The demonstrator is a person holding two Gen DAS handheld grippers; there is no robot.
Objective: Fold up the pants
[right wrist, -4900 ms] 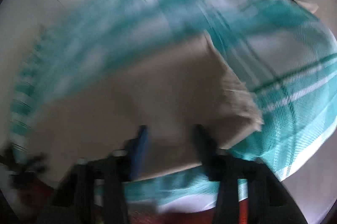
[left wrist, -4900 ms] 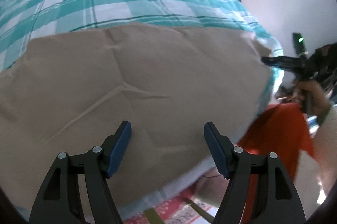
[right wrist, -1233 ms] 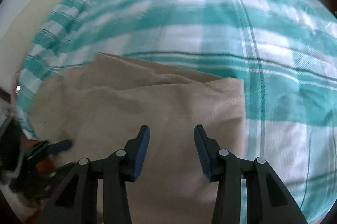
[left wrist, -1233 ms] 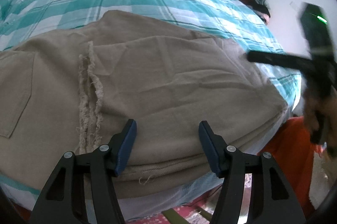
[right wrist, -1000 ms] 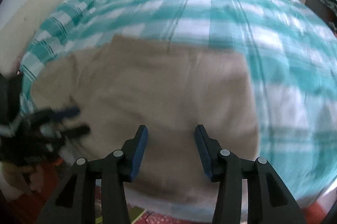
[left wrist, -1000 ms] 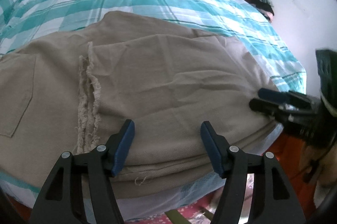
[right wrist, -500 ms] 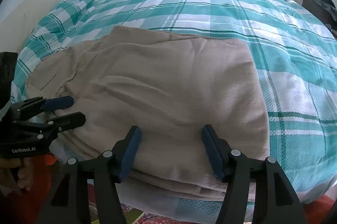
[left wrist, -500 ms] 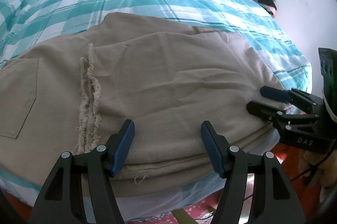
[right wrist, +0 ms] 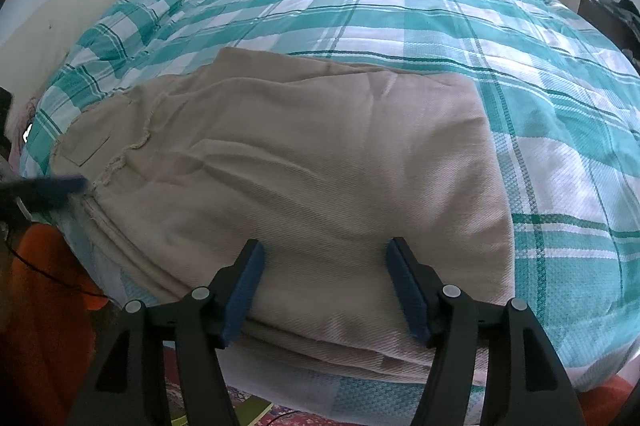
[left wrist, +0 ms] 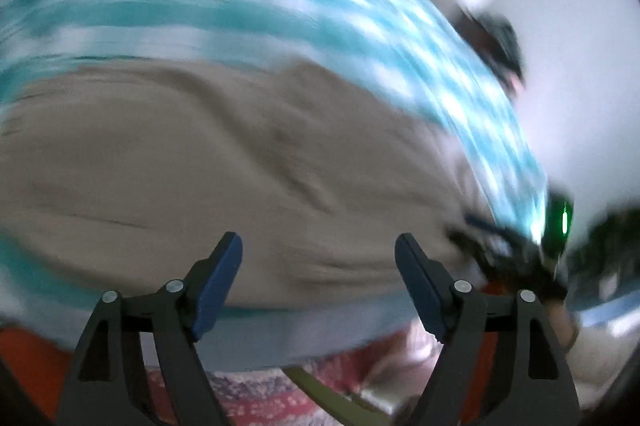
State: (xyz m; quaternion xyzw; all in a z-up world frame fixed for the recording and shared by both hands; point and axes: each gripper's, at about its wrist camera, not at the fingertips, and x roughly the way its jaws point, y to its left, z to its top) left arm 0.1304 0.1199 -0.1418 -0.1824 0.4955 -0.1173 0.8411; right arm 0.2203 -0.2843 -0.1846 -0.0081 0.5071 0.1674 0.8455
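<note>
Beige pants [right wrist: 320, 154] lie folded in a thick stack near the front edge of the bed, with a back pocket and frayed seam at the left end. Above the stack's near edge my right gripper [right wrist: 325, 254] is opening, its blue pads clear of the cloth and nothing pressed between them. The left wrist view is badly blurred by motion. There my left gripper [left wrist: 318, 254] is also opening, over the pants [left wrist: 200, 166], empty. The left gripper [right wrist: 52, 186] shows as a blue smear at the pants' left end; the right gripper [left wrist: 492, 242] appears at the right edge.
A teal and white plaid bedspread [right wrist: 460, 26] covers the bed. Orange cloth [right wrist: 44, 266] lies low on the left beside the bed. A patterned rug [left wrist: 260, 402] covers the floor below. Dark furniture with clothes [right wrist: 616, 14] stands at the far right by white wall panels.
The left gripper has swung quickly sideways and up, smearing its view, and its jaws stand wider. The right gripper's jaws have widened too; it has stayed over the pants' near edge.
</note>
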